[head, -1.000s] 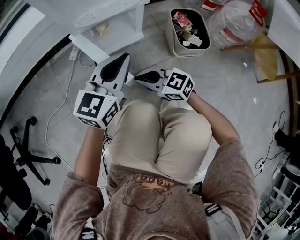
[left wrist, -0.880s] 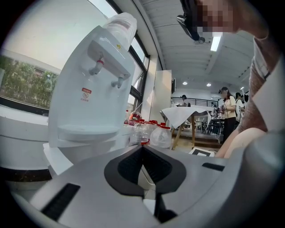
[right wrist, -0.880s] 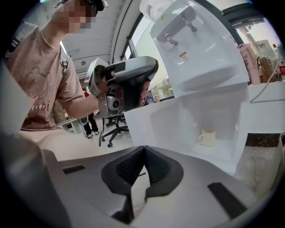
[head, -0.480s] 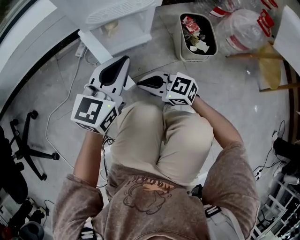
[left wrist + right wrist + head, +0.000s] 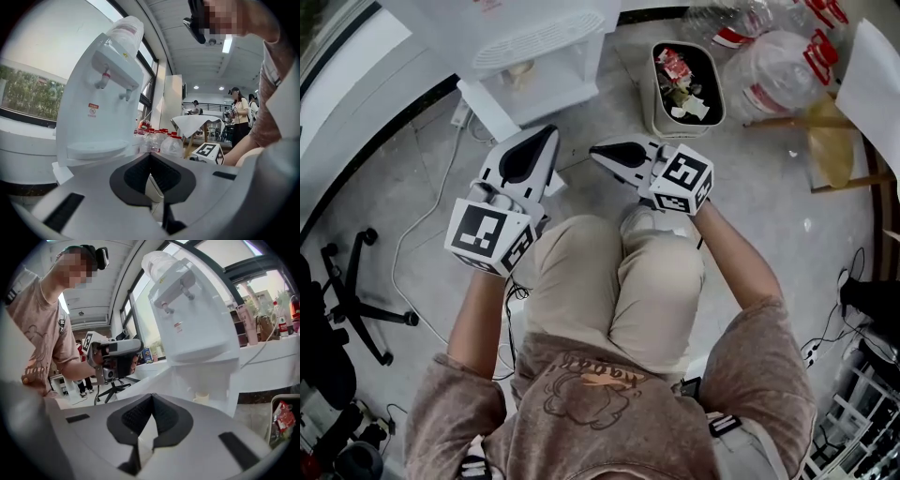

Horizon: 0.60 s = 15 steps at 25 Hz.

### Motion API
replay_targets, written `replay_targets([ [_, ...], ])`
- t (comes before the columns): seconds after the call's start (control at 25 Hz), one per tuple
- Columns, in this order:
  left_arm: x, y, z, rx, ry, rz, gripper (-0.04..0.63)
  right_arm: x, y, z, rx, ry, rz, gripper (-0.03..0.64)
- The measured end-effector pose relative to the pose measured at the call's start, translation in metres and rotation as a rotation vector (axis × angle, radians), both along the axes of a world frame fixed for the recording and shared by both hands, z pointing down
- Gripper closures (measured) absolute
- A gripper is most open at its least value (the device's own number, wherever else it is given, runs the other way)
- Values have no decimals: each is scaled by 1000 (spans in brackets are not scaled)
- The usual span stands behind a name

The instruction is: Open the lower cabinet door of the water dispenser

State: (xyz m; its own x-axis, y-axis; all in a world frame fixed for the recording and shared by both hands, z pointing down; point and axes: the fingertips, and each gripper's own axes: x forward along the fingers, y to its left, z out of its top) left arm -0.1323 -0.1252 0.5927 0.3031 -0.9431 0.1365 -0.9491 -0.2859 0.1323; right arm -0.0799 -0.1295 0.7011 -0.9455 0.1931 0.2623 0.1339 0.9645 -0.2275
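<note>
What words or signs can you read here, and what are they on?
Nothing reads clearly.
Red sticker on the water dispenser: too small.
T-shirt print: upside down, unclear.
Bottle labels: blurred.
Marker cubes: black squares, no words.

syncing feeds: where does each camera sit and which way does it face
Head view: on the head, steeply down; thighs, forearms, left gripper, right gripper.
Left gripper view: on the left gripper, along its shut jaws toward the water dispenser; sleeve.
Right gripper view: on the right gripper, toward the dispenser; torso, left arm.
Shared: all show the dispenser.
</note>
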Motion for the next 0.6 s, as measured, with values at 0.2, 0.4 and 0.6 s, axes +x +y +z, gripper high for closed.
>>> replay_targets([
  [0.2, 1, -4, -35, -18, 8, -8, 583, 17, -32, -46, 10, -8, 115, 611],
  [0.4, 5, -11, -107, -53, 10, 3, 583, 29, -48, -138, -10, -43, 206, 611],
  [0.6, 17, -16, -211, -50, 20, 33, 583, 35, -44, -250, 20, -46, 231, 611],
])
